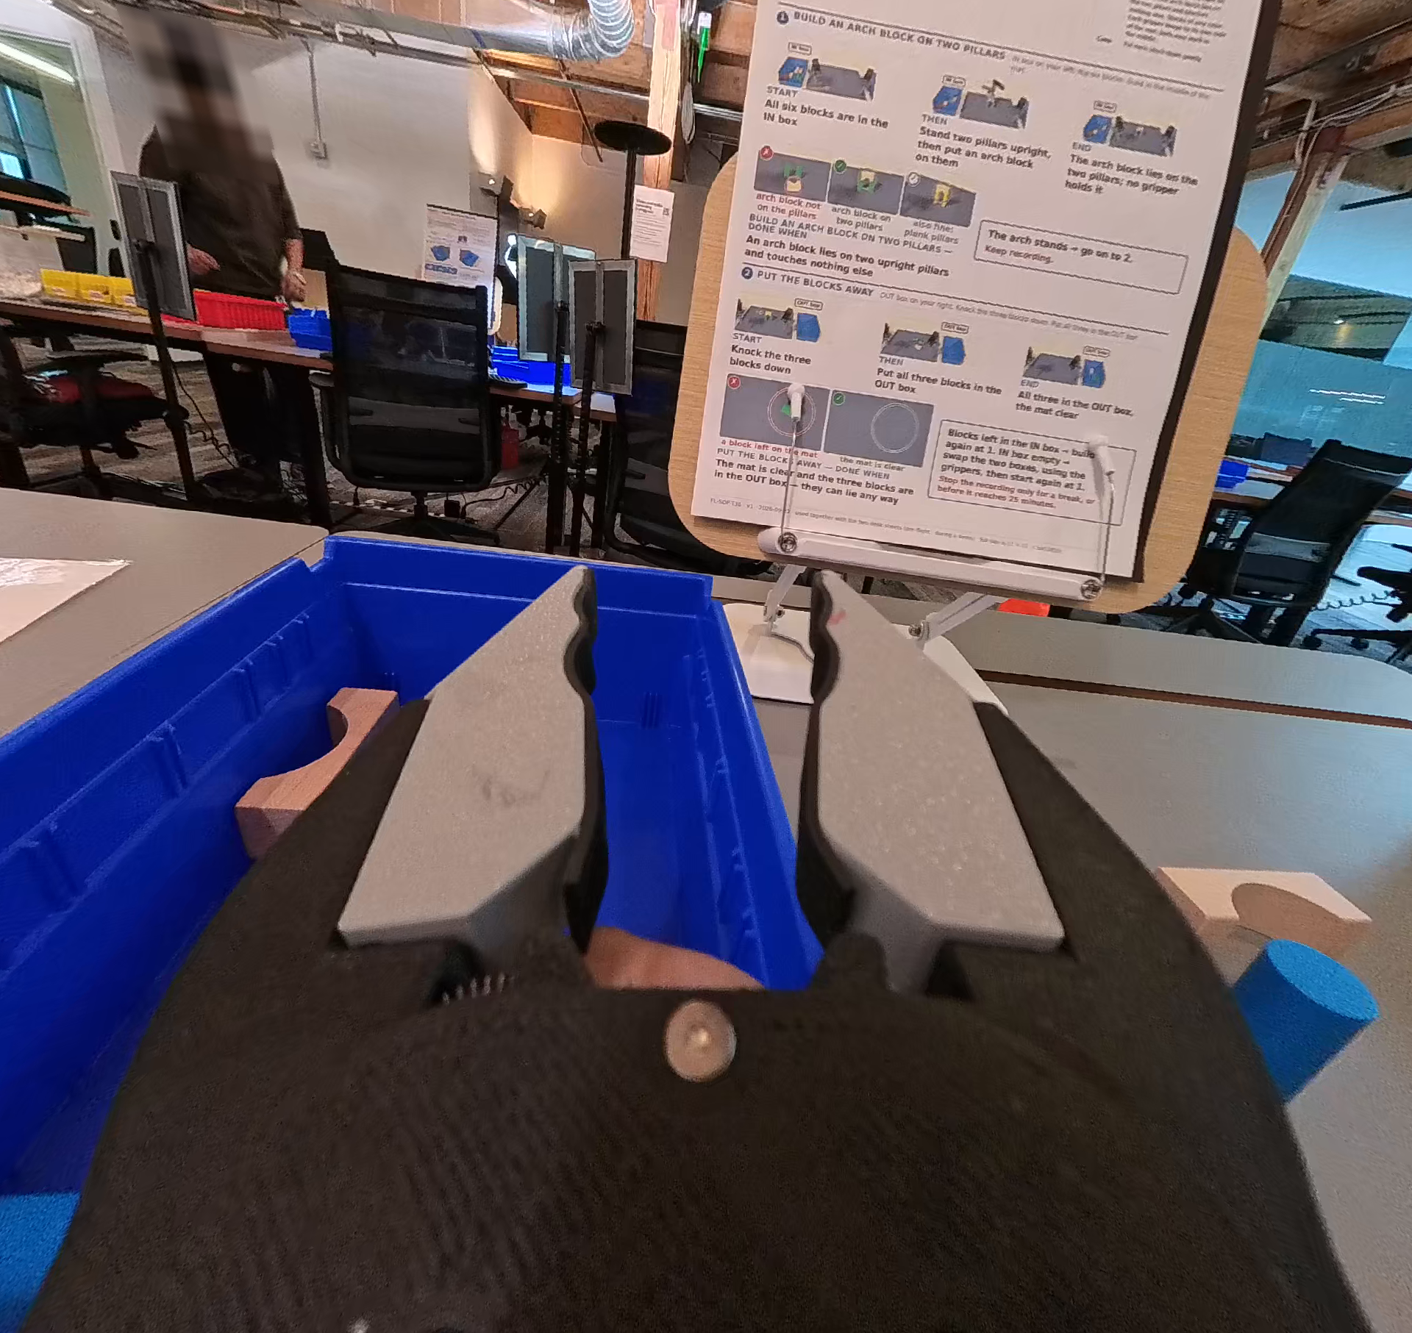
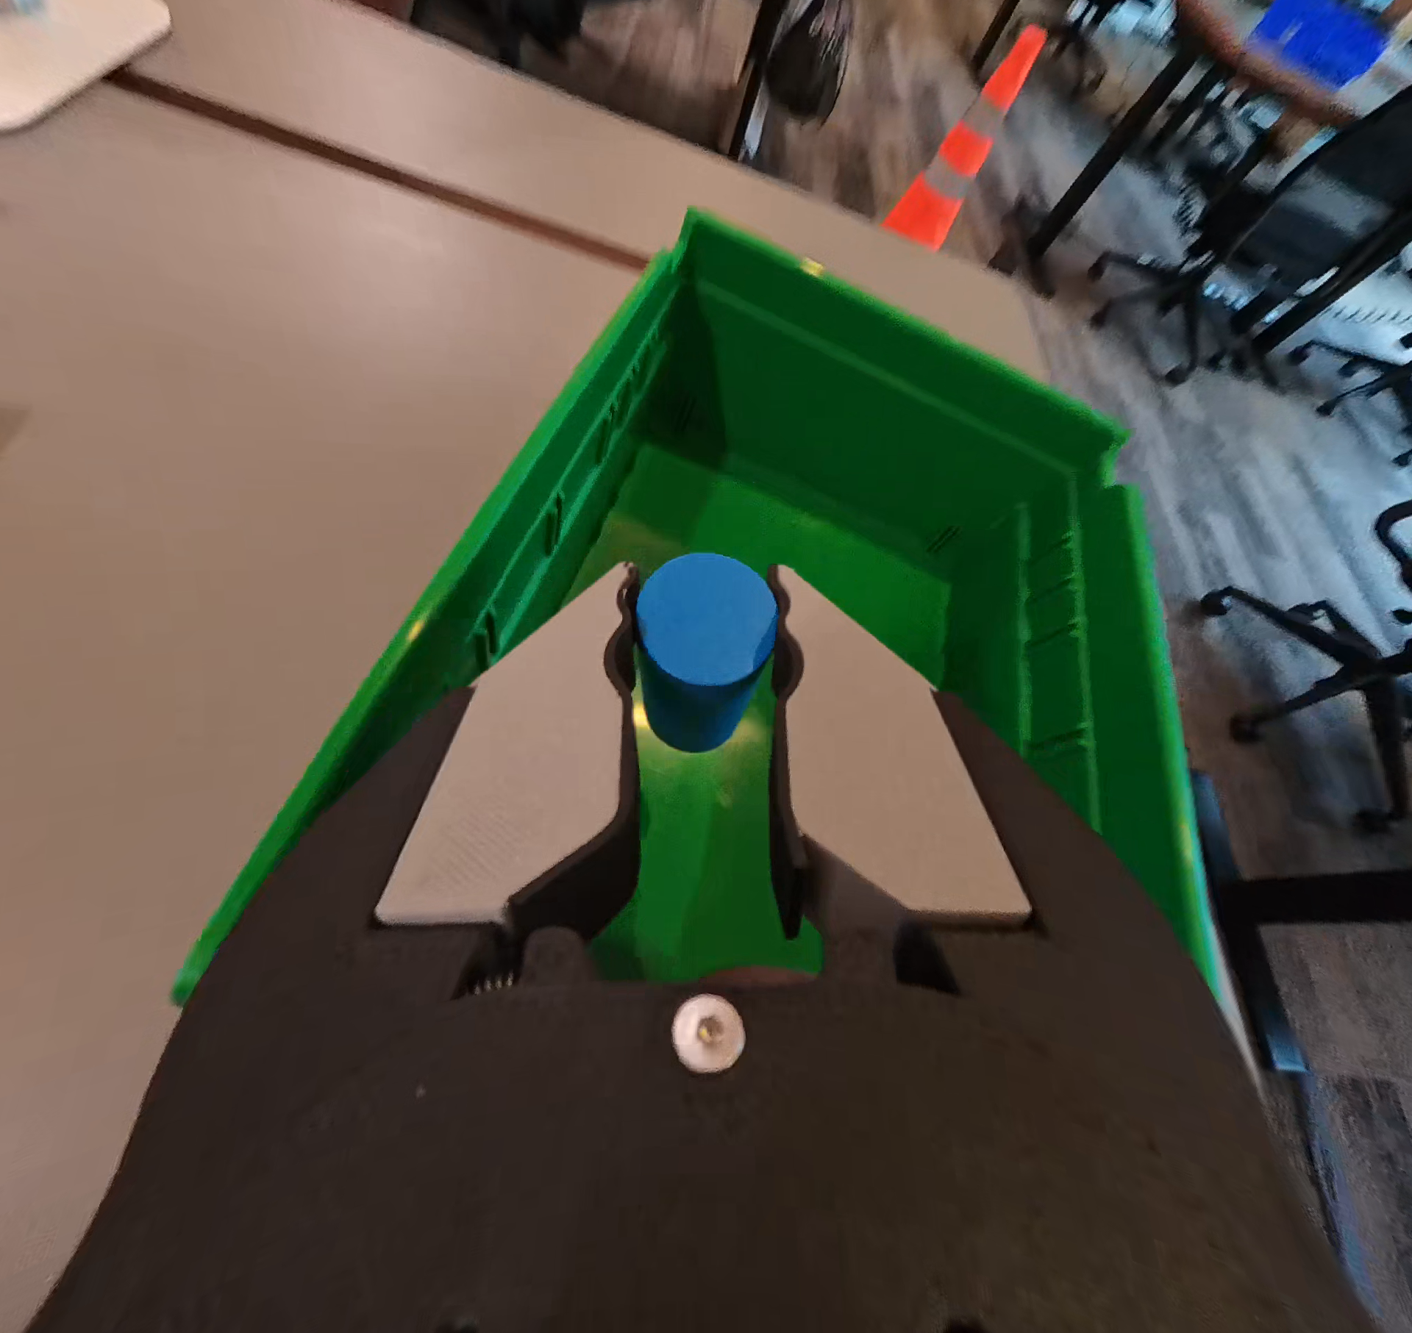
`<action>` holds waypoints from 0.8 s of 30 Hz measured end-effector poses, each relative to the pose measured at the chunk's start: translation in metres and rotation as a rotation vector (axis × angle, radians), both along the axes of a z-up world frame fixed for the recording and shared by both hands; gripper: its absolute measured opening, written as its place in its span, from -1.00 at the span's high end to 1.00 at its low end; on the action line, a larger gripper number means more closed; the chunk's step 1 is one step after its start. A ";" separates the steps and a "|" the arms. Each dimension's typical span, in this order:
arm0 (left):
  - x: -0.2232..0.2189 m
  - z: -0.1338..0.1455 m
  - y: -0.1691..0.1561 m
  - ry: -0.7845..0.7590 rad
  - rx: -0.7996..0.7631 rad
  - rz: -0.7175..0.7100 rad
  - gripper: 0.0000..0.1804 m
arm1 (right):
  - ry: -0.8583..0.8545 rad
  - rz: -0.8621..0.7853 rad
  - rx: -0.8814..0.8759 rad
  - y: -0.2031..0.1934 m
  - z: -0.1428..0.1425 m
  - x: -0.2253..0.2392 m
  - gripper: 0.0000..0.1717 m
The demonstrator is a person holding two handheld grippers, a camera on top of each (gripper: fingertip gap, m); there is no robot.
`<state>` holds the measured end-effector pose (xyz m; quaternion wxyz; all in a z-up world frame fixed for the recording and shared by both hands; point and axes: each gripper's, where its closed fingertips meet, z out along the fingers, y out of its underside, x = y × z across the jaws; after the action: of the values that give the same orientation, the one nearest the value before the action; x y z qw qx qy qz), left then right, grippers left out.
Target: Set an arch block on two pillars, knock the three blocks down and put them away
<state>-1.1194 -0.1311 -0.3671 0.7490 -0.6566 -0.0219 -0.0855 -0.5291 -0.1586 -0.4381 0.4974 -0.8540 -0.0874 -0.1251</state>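
Observation:
In the right wrist view my right gripper (image 2: 704, 609) is shut on a blue cylinder block (image 2: 703, 655), both pads pressed on its sides, held above the inside of a green bin (image 2: 879, 395). In the left wrist view my left gripper (image 1: 703, 624) is open with nothing between its fingers, hovering over the right side of a blue bin (image 1: 191, 723). A brown wooden arch block (image 1: 321, 761) lies inside the blue bin, left of my fingers. On the table to the right lie a pale wooden arch block (image 1: 1268, 907) and another blue cylinder (image 1: 1299, 1014).
An instruction sheet on a wooden stand (image 1: 955, 265) rises behind the blue bin. The grey table (image 2: 229, 380) stretches left of the green bin. An orange cone (image 2: 970, 143) and office chairs stand on the floor beyond the table's edge. One gripper's finger ends stand about 60 centimetres off the other's.

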 end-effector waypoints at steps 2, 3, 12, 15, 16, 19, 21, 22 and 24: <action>0.000 0.000 0.000 0.002 0.002 0.002 0.40 | 0.017 0.002 -0.066 0.000 -0.015 0.002 0.63; 0.000 0.000 0.000 0.003 0.002 0.003 0.40 | 0.023 -0.007 -0.079 0.000 -0.017 0.003 0.63; 0.002 0.001 -0.001 0.013 0.007 0.003 0.41 | 0.041 0.050 0.098 -0.004 0.030 -0.027 0.60; 0.003 0.001 -0.001 0.013 0.006 -0.001 0.41 | 0.100 0.162 0.186 -0.007 0.055 -0.067 0.59; 0.003 0.001 -0.001 0.012 0.006 -0.002 0.41 | 0.127 0.220 0.204 -0.008 0.061 -0.085 0.58; 0.004 0.000 -0.001 0.011 0.004 -0.009 0.41 | 0.233 0.420 0.182 -0.012 0.063 -0.151 0.47; 0.005 0.000 -0.001 0.014 0.004 -0.013 0.41 | 0.300 0.560 0.143 -0.017 0.056 -0.202 0.43; 0.006 0.000 -0.001 0.014 0.004 -0.016 0.41 | 0.325 0.626 0.121 -0.019 0.050 -0.227 0.41; 0.007 0.001 -0.002 0.013 0.004 -0.022 0.41 | 0.349 0.713 0.066 -0.022 0.031 -0.271 0.36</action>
<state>-1.1121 -0.1327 -0.3664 0.7494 -0.6560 -0.0098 -0.0894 -0.8004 -0.1802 -0.4068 0.5441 -0.7622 -0.2883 0.1996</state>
